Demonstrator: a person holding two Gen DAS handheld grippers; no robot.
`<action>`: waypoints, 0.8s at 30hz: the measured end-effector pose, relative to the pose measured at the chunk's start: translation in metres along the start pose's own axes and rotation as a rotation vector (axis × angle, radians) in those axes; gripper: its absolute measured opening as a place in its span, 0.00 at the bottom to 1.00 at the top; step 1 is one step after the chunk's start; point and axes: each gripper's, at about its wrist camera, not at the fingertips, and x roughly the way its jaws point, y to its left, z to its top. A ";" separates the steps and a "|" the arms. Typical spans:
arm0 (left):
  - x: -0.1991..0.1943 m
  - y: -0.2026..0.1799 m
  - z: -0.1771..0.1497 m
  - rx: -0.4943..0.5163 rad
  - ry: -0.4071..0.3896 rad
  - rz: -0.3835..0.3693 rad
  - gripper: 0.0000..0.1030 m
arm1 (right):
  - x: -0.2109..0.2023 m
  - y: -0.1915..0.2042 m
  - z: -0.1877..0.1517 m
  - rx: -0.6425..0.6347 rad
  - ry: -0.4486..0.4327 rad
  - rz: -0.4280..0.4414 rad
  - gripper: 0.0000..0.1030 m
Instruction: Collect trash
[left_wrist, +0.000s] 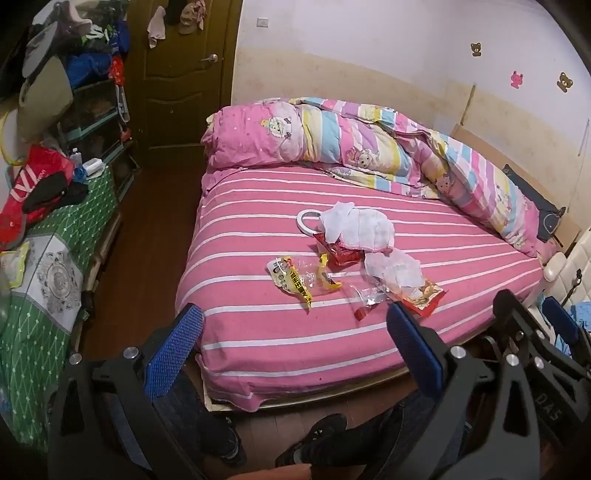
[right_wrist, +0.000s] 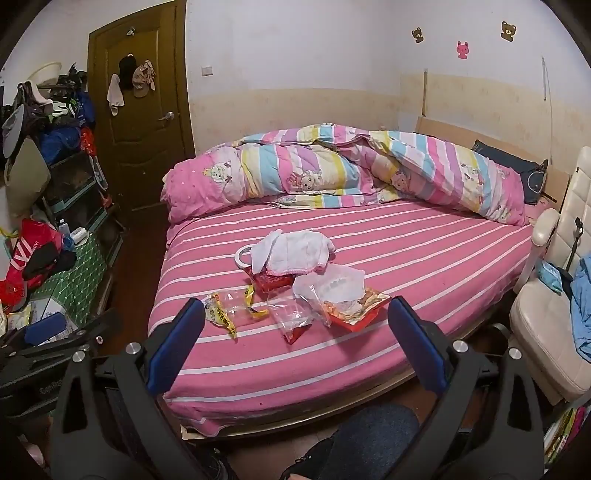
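While I look through both wrist cameras, I see a big bed (left_wrist: 332, 332) with a pink sheet that has white stripes. My left gripper (left_wrist: 295, 332) hangs in the air near the foot of the bed, and its two blue fingers (left_wrist: 173, 350) are wide apart with nothing between them. My right gripper (right_wrist: 295, 339) is the same, wide apart and holding nothing.

All the trash lies in a little heap in the middle of the bed. I can see a yellow wrapper (right_wrist: 225, 314), a red wrapper (right_wrist: 271, 282), a clear plastic bag (right_wrist: 291, 317), an orange snack bag (right_wrist: 354, 310) and a white crumpled bag (right_wrist: 332, 284). A white cloth (right_wrist: 295, 254) lies on top of the red wrapper, and a white ring (right_wrist: 242, 258) pokes out from under the cloth.

A rolled-up blanket (right_wrist: 314, 173) with cartoon pictures sits along the far side of the bed. A brown door (right_wrist: 140, 129) is on the left, and a white chair (right_wrist: 546, 306) stands on the right.
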 end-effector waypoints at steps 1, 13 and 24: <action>0.001 -0.003 0.000 0.002 0.001 0.001 0.94 | 0.000 0.000 0.000 0.000 0.000 0.001 0.95; 0.002 -0.003 -0.002 0.003 0.003 0.005 0.94 | -0.001 0.001 0.000 0.000 -0.001 0.003 0.95; 0.003 -0.006 -0.004 0.004 -0.001 0.007 0.94 | -0.004 0.004 -0.004 0.006 -0.017 0.010 0.95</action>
